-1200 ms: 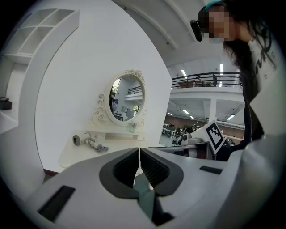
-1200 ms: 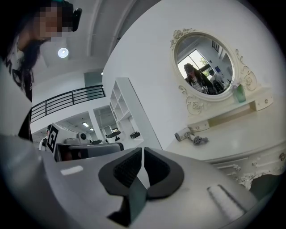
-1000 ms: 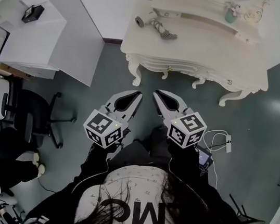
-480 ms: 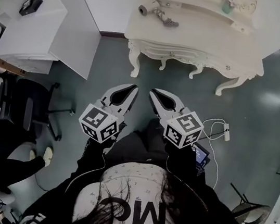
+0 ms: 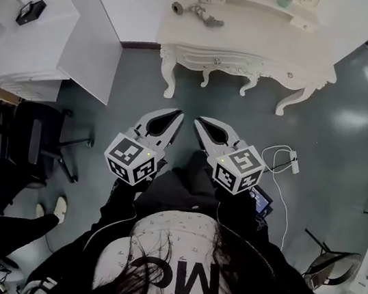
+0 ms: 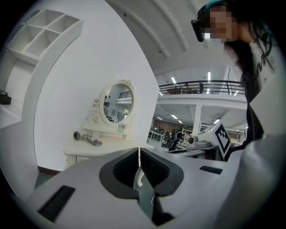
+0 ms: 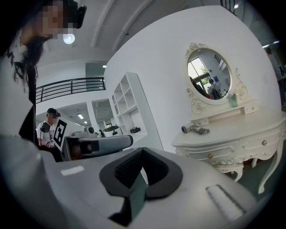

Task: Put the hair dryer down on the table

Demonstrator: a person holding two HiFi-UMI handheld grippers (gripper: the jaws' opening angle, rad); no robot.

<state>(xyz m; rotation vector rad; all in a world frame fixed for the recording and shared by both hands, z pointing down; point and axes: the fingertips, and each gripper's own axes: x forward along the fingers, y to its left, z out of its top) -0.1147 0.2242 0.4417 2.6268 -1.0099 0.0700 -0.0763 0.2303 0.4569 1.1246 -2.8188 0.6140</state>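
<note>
Dressing table (image 5: 255, 50): rear edge cut off at the top of the head view. Hair dryer (image 5: 192, 10): lying on the table's left part, small, detail indistinct. Left gripper (image 5: 177, 114), right gripper (image 5: 199, 119): jaws closed together, nothing between them, side by side over the floor, well apart from the table. Nearby: white shelf unit (image 5: 42, 37), office chair (image 5: 32, 146), white cable (image 5: 276, 157).

Left gripper (image 5: 177, 113), right gripper (image 5: 199, 119): fingers (image 6: 125, 166) together

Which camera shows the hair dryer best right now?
The head view: it shows the hair dryer whole from above, lying on the dressing table near its left end. Both gripper views show it only small and side-on, far off on that table.
</note>
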